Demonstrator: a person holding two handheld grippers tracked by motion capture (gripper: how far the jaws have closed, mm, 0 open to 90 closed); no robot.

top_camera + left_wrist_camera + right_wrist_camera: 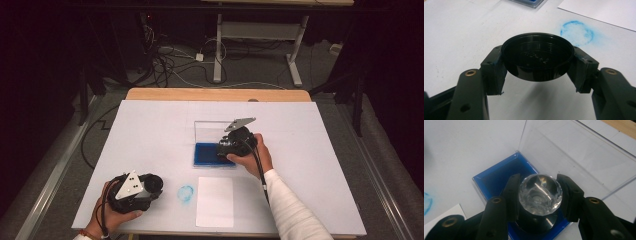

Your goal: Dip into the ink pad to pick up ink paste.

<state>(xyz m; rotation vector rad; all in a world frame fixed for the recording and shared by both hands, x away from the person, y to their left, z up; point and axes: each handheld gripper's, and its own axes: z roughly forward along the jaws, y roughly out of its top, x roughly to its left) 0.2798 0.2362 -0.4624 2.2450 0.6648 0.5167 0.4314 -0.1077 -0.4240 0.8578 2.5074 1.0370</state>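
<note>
High view: a white sheet (215,201) and blue ring smudge (186,193) lie near the left gripper (537,62) pinching a black lid (537,56), while the right gripper (540,195) clamps a faceted clear stamp (540,194), seemingly over the blue ink pad (496,178).

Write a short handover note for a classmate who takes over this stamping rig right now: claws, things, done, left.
Left claw: shut on the black cap, held low over the table's near left.
Right claw: shut on the crystal-topped stamp, directly over the blue ink pad in its open clear case.
Done: cap off; one blue ring print on the table sheet beside the white paper.
Left, probably: ink the stamp, print on the paper, recap.
</note>
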